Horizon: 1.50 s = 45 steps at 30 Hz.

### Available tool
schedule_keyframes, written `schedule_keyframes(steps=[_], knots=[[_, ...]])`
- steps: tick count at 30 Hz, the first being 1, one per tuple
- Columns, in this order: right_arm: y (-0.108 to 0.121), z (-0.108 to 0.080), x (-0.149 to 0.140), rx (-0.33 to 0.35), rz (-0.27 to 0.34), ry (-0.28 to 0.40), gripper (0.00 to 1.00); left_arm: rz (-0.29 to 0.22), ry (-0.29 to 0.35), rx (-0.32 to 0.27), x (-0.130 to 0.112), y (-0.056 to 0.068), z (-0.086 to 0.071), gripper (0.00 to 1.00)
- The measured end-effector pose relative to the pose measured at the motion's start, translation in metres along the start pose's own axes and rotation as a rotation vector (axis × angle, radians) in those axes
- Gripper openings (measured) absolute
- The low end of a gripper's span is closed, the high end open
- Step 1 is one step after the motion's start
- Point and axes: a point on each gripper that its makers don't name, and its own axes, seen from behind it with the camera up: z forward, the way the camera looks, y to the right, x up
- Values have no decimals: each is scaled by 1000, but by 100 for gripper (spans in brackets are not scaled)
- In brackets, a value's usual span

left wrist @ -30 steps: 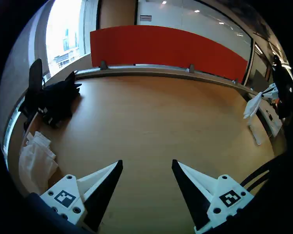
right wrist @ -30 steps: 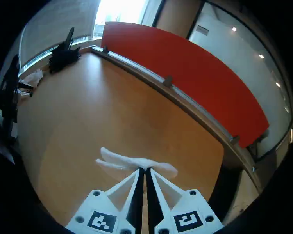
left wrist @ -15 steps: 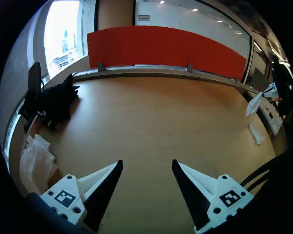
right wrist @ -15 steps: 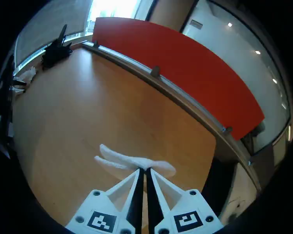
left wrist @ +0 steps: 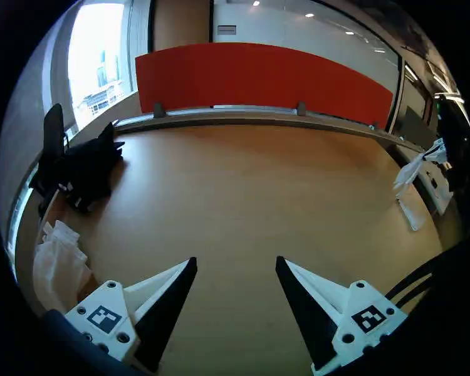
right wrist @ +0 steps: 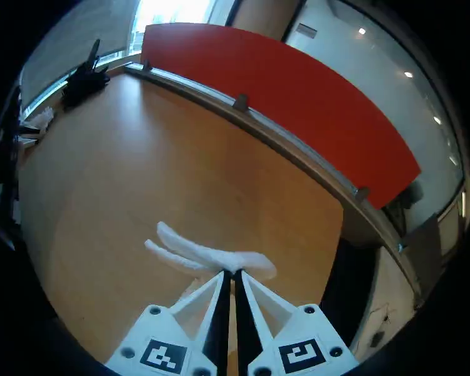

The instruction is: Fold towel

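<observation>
Right gripper (right wrist: 233, 273) is pinched tight on the white towel (right wrist: 210, 255), with both fingers closed on its bunched edge. The cloth trails out ahead over the wooden desk (right wrist: 141, 169), on the near side of the red partition (right wrist: 285, 81). Left gripper (left wrist: 235, 260) is spread wide, nothing between its fingers, facing that partition.

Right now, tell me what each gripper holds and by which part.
The right gripper holds the white towel, jaws shut on its bunched near edge; which corner cannot be told. The left gripper holds nothing, jaws open.
</observation>
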Motion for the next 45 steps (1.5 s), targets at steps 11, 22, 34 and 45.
schedule_keyframes(steps=[11, 22, 34, 45], knots=[[7, -10, -64, -22, 75, -71, 4, 22, -2, -11, 1, 6, -1, 93], [1, -6, -119, -32, 118, -149, 4, 34, -6, -6, -2, 6, -5, 93], [-9, 2, -165, -37, 132, -235, 4, 49, -10, 2, -5, 5, -8, 93], [-15, 10, -200, -49, 164, -312, 4, 53, -14, 12, -8, 2, -10, 93]])
